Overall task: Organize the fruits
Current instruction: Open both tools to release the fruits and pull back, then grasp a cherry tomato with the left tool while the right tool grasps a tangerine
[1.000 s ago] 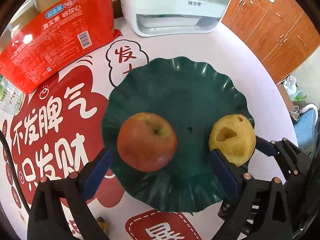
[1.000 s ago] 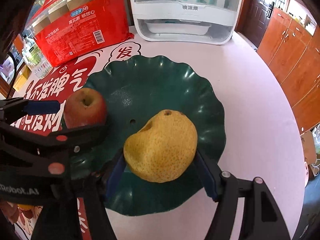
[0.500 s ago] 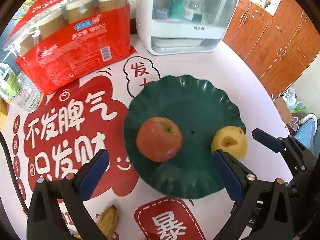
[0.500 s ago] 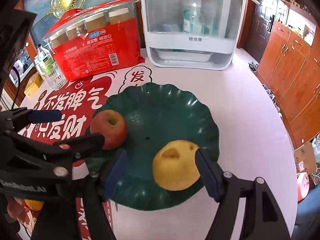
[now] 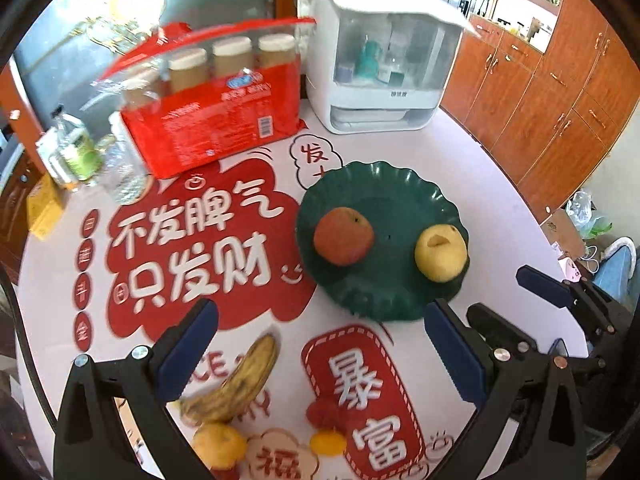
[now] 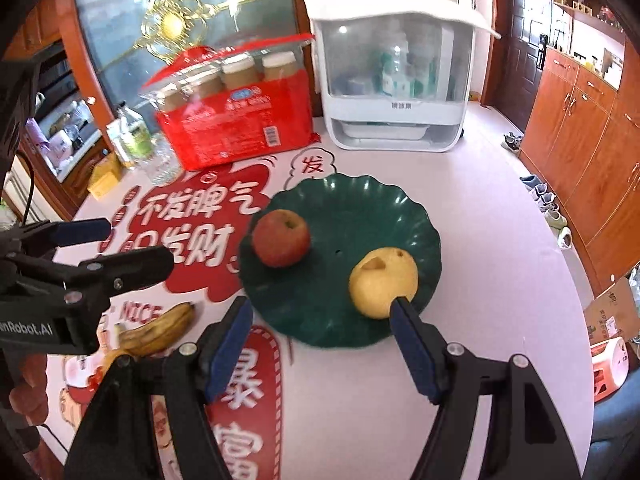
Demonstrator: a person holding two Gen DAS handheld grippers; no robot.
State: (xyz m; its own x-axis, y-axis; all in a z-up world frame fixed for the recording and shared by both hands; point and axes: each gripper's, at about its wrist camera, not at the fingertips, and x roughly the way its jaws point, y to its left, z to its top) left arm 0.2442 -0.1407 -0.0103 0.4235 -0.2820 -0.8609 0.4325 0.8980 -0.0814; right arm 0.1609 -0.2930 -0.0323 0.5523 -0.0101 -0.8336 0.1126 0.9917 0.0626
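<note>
A dark green scalloped plate [image 5: 400, 200] [image 6: 360, 200] holds a red apple [image 5: 343, 235] [image 6: 281, 237] on its left and a yellow pear [image 5: 440, 253] [image 6: 383, 281] on its right. My left gripper [image 5: 320, 344] is open and empty, above the table in front of the plate. My right gripper [image 6: 322, 340] is open and empty, just in front of the plate, its right finger near the pear. A spotted banana [image 5: 240, 384] [image 6: 160, 330], an orange [image 5: 219, 445], a small tangerine [image 5: 328, 442] and red berries [image 5: 323, 416] lie on the table near me.
A red pack of jars [image 5: 216, 120] [image 6: 236, 116] and a white appliance [image 5: 380, 64] [image 6: 396, 80] stand at the table's back. Bottles [image 5: 76, 148] [image 6: 136, 140] and a yellow box [image 5: 44, 208] sit at the back left. Wooden cabinets [image 5: 560, 80] line the right.
Both grippers have pulled back and up from the plate, leaving the apple and pear on it. The right gripper has let go of the pear. The banana and small fruits have come into view.
</note>
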